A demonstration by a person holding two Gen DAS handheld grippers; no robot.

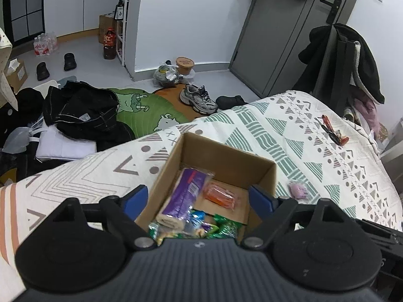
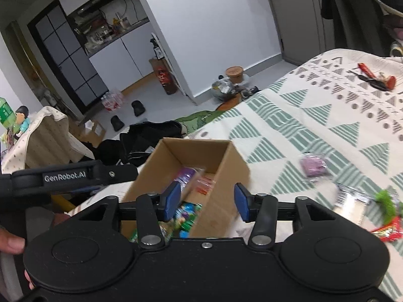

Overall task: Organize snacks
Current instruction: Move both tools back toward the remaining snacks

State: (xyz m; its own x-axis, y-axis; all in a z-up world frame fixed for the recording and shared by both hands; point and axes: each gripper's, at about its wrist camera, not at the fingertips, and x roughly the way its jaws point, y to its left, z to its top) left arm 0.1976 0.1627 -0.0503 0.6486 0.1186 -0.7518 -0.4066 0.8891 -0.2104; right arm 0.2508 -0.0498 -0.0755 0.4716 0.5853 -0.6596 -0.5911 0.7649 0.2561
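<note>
Both your grippers hang over the cardboard box on the patterned bedspread: left gripper jaws wide apart with nothing between them, right gripper jaws parted over the box's right wall, also empty. The box already holds a purple biscuit roll, an orange packet and green-wrapped candies. A small purple packet lies loose on the bedspread just right of the box; a clear-wrapped packet and a red wrapper lie further right. These look light, soft and crinkly, likely slippery film. I'd pinch the purple packet across its middle, gently; the contents may crush.
</note>
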